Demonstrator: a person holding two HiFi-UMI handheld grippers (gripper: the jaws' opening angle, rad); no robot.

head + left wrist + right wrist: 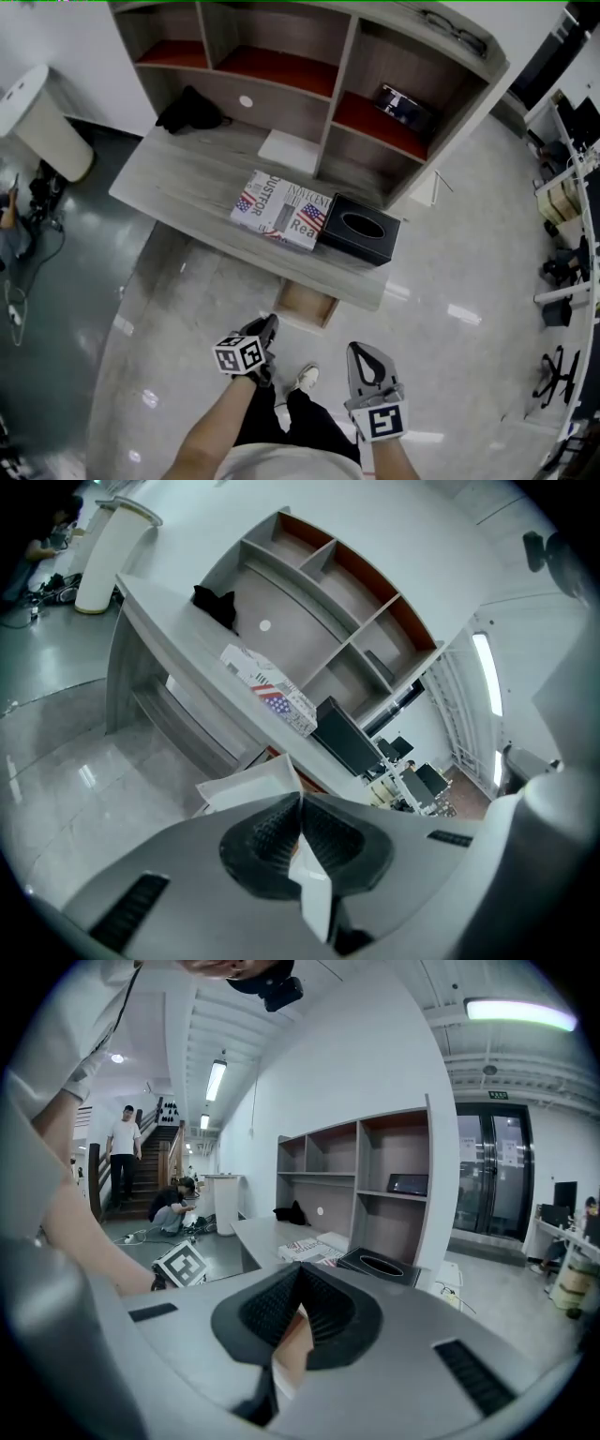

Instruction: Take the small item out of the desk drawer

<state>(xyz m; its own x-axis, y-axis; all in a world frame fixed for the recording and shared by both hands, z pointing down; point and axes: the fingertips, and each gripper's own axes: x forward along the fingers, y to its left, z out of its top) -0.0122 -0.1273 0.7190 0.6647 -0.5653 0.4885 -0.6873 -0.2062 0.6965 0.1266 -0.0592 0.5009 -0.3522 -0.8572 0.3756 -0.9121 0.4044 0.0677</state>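
Nearest of all, two grippers are held side by side before the person's body, short of the desk (187, 178). The left gripper (300, 799) is shut on a thin white item (246, 785), seemingly folded card. It is pinched by one edge and juts out past the tips, presumably so that it is carried flat and in sight. This is judged to be the small item of the task, clear of the drawer; in the head view it cannot be made out. The right gripper (298, 1274) is closed with nothing between its pads, and is judged to be held back merely as a spare.

Just beyond, one drawer (307, 305) is seen pulled out beneath the desk's front edge, and nothing can be made out inside it. Further on, one flag-printed paper bundle (281, 208) and one black tissue box (361, 228) are set touching on the desktop, with one dark cloth (190, 111) laid behind. In the shelf unit (328, 122) one dark screen (403, 105) is propped.
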